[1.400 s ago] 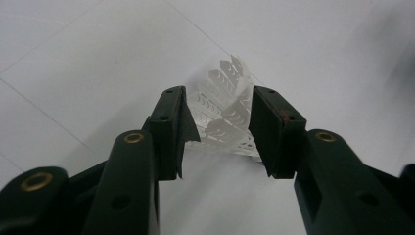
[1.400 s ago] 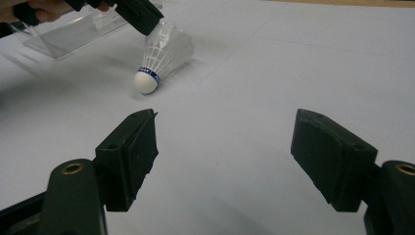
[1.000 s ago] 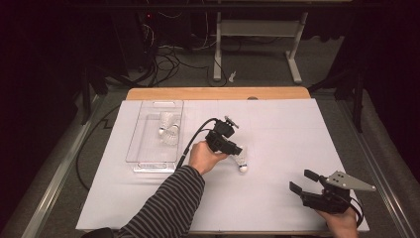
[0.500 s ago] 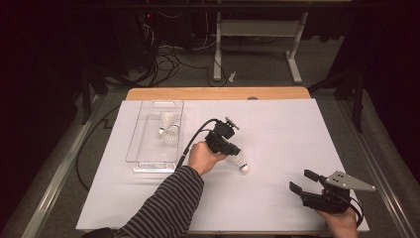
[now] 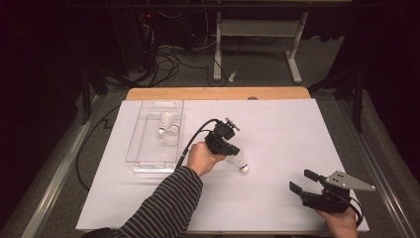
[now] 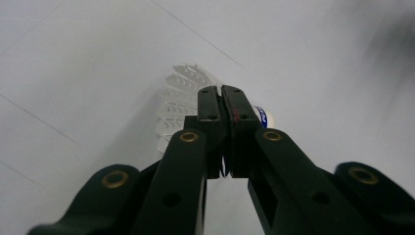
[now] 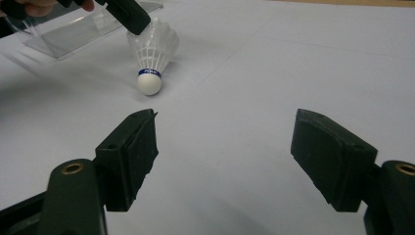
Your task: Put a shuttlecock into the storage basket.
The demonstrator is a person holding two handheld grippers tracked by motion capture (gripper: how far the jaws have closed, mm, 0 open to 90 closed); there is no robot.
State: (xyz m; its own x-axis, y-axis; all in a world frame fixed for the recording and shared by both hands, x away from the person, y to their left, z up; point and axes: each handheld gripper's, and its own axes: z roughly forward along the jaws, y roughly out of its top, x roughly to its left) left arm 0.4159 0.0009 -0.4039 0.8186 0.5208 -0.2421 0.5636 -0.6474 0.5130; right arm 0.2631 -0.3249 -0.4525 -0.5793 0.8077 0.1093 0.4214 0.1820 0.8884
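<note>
White feathers of a shuttlecock lie pinched in the left claw, whose jaws have just been closing and now stand clenched on the feather skirt. In the left gripper view the shuttlecock pokes out past the two black tips, feathers fanning to one side and the blue-banded cork on the other. It rests on the white sheet covering the table, cork end pointing toward the person's side, near the middle. The right gripper view shows the shuttlecock ahead, well apart from the right claw, whose jaws stand spread with nothing between them. To the left sits a clear tray holding two more shuttlecocks.
</note>
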